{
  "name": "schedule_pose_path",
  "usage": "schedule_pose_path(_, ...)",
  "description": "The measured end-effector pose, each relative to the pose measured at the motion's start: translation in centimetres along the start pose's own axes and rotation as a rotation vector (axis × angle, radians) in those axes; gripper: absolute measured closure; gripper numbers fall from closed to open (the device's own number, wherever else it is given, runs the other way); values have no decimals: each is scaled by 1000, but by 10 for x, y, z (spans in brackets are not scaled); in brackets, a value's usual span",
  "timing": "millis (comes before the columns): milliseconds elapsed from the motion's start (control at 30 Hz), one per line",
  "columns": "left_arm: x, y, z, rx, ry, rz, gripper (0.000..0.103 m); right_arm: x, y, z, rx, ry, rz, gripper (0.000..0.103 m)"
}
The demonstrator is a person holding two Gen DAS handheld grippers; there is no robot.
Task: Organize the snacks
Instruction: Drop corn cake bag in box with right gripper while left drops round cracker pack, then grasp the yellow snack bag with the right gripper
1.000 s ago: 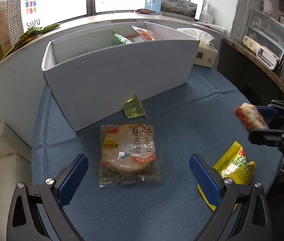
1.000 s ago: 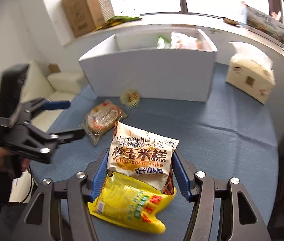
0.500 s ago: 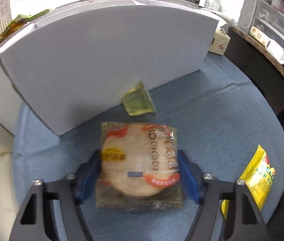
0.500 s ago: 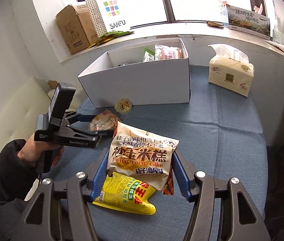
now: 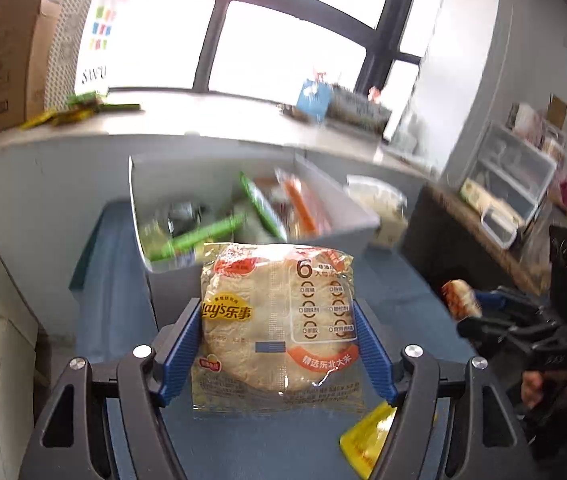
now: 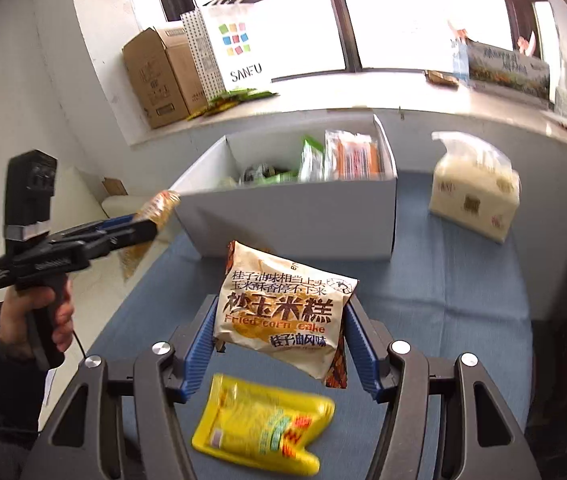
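Two grippers, two snack packets lifted above the blue-covered counter (image 6: pixel 463 320). The left gripper (image 5: pixel 277 344) clamps a clear Lay's rice-cracker packet (image 5: pixel 277 320) between both blue pads, jaws fairly wide to span it. The right gripper (image 6: pixel 279 344) grips a beige fried corn cake bag (image 6: pixel 283 308) the same way at a middling width. One yellow packet (image 6: pixel 263 428) lies on the counter beneath the right gripper, blurred; in the left view it is cut off by a finger. One white box (image 6: pixel 295 220) stands at the far side, several packets upright inside, too smeared in the left view to count. One tissue pack (image 6: pixel 475 196) sits to the box's right. The person's hand (image 6: pixel 31 320) holds the left gripper's handle.
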State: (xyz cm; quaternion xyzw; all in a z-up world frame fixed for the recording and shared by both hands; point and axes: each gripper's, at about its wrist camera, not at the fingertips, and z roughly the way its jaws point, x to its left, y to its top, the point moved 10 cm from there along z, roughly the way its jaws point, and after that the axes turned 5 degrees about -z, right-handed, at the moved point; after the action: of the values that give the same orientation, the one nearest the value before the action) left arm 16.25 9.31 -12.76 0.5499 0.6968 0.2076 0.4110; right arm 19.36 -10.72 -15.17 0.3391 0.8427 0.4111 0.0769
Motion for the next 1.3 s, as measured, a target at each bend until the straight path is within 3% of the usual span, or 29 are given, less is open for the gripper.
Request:
schedule_pose_path(133, 6, 56, 13, -43, -30, -78, 27, -4, 59, 15, -52, -3, -31, 38)
schedule_pose_path(233, 23, 93, 35, -49, 21, -102, 27, -11, 103, 37, -63, -4, -38, 38)
schedule_pose_path(367, 49, 122, 71, -21, 57, -139, 27, -30, 148, 73, -51, -35, -15, 38)
schedule_pose_path(500, 60, 136, 103, -3, 111, -145, 26, -44, 169, 102, -12, -55, -3, 38)
schedule_pose_path(567, 73, 133, 112, 33, 141, -159, 10, -46, 171, 114, 10, -39, 6, 29)
schedule_pose_path(600, 78, 131, 117, 56, 164, -169, 0, -48, 171, 120, 22, -46, 15, 9)
schedule_pose_path(633, 81, 128, 118, 62, 176, -168, 0, -53, 170, 123, 19, -79, 26, 0)
schedule_pose_path(733, 82, 120, 114, 64, 179, -158, 0, -61, 169, 122, 4, -112, 16, 0)
schedule_pose_path(1000, 73, 110, 91, 48, 193, -97, 0, -64, 155, 105, -4, -93, 8, 0)
schedule_pose_path(1167, 29, 88, 58, 43, 104, 33, 0, -44, 140, 69, -43, -42, -81, 0)
schedule_pose_path(1300, -2, 52, 25, 34, 87, 134, 0, -22, 105, 36, -49, -14, -198, 0)
